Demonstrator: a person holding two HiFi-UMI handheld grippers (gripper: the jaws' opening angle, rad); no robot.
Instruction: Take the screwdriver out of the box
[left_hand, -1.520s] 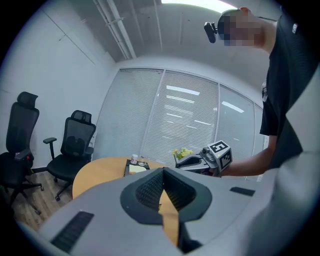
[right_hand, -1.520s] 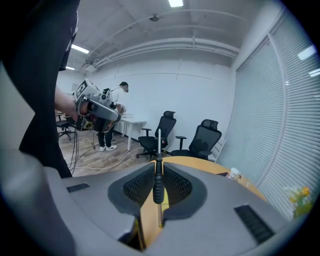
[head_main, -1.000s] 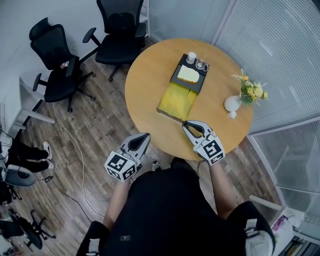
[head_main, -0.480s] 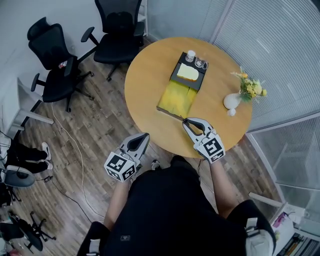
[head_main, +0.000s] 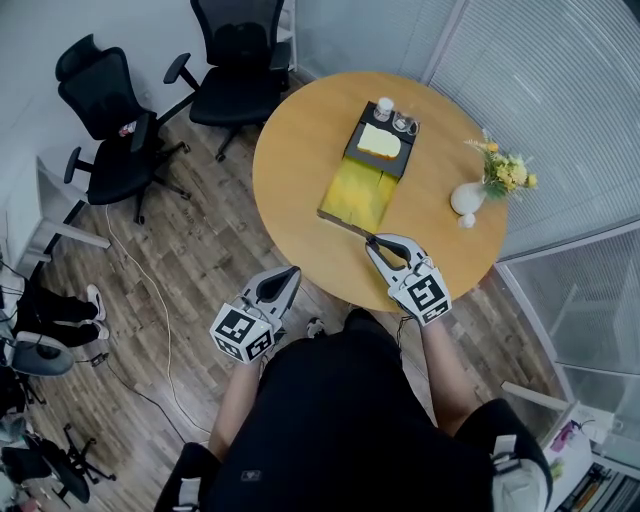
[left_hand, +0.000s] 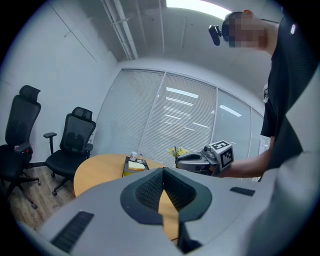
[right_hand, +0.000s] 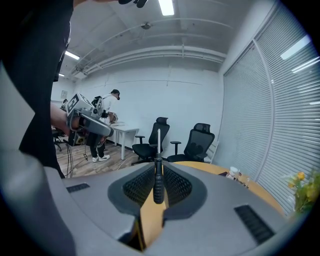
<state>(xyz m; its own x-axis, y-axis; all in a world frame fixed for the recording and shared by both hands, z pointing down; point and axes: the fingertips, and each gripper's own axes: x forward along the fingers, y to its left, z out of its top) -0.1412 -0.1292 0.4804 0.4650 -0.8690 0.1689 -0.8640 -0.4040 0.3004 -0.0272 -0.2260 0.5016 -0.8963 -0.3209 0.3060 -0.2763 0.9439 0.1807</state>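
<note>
Almost nothing has moved in the last second. Both hands stay where they were, and the box looks the same as before.

The right gripper (head_main: 371, 242) is clenched on the thin screwdriver with a black handle and a silver metal stick (right_hand: 158, 181). The handle sits between the dark pads, and the metal stick pokes out past the tips. In the head view it points to about 11 o'clock, and its tip is close to the near edge of the lid. I cannot tell if it touches. So the screwdriver is out of the box already and waits over the near part of the round wooden table (head_main: 295, 170). I think the job is as good as done, and the tool only needs a place to go.

The left gripper (head_main: 292, 271) is at about 8 o'clock from the right one, off the table. Its jaws are closed together and hold nothing.

The black box (head_main: 351, 151) is at 12 o'clock from the right gripper. Its flat lid with a yellow inside (head_main: 355, 195) lies open at the box's 7 o'clock side. Inside the box is a pale yellow pad (head_main: 378, 146). At the box's 12 o'clock end stand a small white pot (head_main: 384, 108) and some small clear things (head_main: 404, 125). They are too small to name.
</note>
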